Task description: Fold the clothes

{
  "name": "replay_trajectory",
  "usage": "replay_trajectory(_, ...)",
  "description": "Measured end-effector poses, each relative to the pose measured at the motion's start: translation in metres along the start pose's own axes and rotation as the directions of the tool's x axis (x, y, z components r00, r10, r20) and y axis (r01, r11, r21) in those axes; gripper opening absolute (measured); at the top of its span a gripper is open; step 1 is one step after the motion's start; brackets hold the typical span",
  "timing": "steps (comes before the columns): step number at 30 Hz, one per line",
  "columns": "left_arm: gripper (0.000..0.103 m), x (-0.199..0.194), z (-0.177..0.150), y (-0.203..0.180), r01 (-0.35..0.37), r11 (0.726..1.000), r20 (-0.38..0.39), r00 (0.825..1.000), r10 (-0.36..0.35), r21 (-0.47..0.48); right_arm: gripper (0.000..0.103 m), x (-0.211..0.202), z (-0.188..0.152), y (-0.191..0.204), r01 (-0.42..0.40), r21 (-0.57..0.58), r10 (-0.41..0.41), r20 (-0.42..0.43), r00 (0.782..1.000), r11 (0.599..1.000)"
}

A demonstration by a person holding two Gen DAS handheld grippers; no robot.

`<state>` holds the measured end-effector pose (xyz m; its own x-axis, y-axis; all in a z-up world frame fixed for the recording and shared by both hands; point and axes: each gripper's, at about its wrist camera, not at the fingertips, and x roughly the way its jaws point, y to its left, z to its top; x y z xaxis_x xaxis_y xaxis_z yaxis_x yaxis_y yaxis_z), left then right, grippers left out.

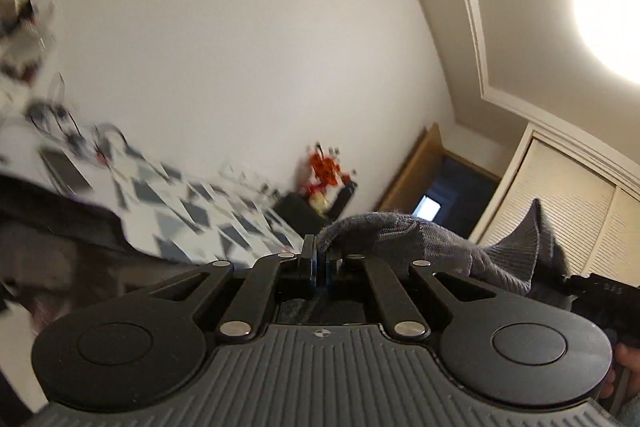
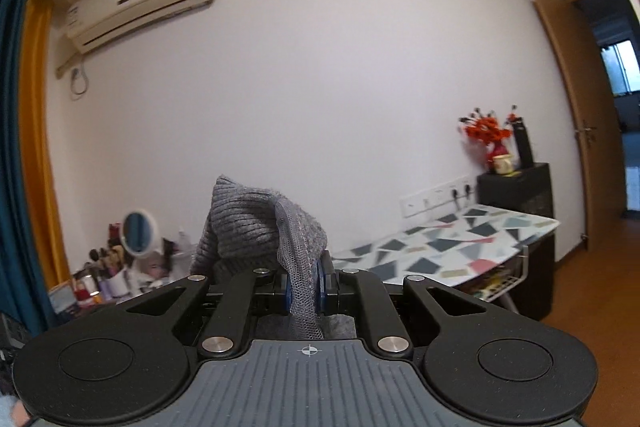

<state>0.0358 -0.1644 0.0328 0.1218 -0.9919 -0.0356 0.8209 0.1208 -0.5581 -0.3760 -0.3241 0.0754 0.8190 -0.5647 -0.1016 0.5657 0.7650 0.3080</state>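
A grey knitted garment (image 1: 416,239) is held up in the air by both grippers. In the left wrist view my left gripper (image 1: 320,259) is shut on a fold of the grey knit, which drapes off to the right toward the other black gripper (image 1: 600,295) and a hand (image 1: 628,367). In the right wrist view my right gripper (image 2: 306,281) is shut on a thick bunch of the grey knitted garment (image 2: 256,223), which rises above the pads and hangs down between them.
A table with a geometric patterned top (image 2: 448,247) runs along the white wall, with cosmetics and a round mirror (image 2: 138,231) at one end. A black cabinet (image 2: 516,195) holds red flowers (image 2: 486,131). A wooden door (image 2: 572,107) stands open at the right.
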Motion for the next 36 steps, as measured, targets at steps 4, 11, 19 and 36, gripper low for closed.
replay_trajectory(4, 0.004, 0.059, -0.009, -0.022, 0.076, 0.997, -0.02, 0.997, -0.075, 0.013, 0.01, -0.003, 0.028, -0.05, 0.044, -0.019, -0.044, 0.001, 0.999, 0.999)
replay_trajectory(11, 0.004, 0.142, -0.006, -0.061, 0.22, 0.973, -0.003, 0.975, -0.22, 0.069, 0.01, 0.006, 0.086, -0.142, 0.142, 0.004, -0.142, 0.041, 0.989, 0.99)
replay_trajectory(19, 0.004, 0.267, 0.013, -0.05, 0.292, 0.949, 0.002, 0.956, -0.294, 0.12, 0.01, 0.129, 0.135, -0.229, 0.14, 0.059, -0.145, 0.082, 0.986, 0.988)
replay_trajectory(36, 0.004, 0.398, 0.158, 0.008, 0.227, 0.924, 0.142, 0.949, -0.281, 0.308, 0.01, 0.41, 0.232, -0.308, -0.113, 0.018, 0.106, 0.214, 0.971, 0.993)
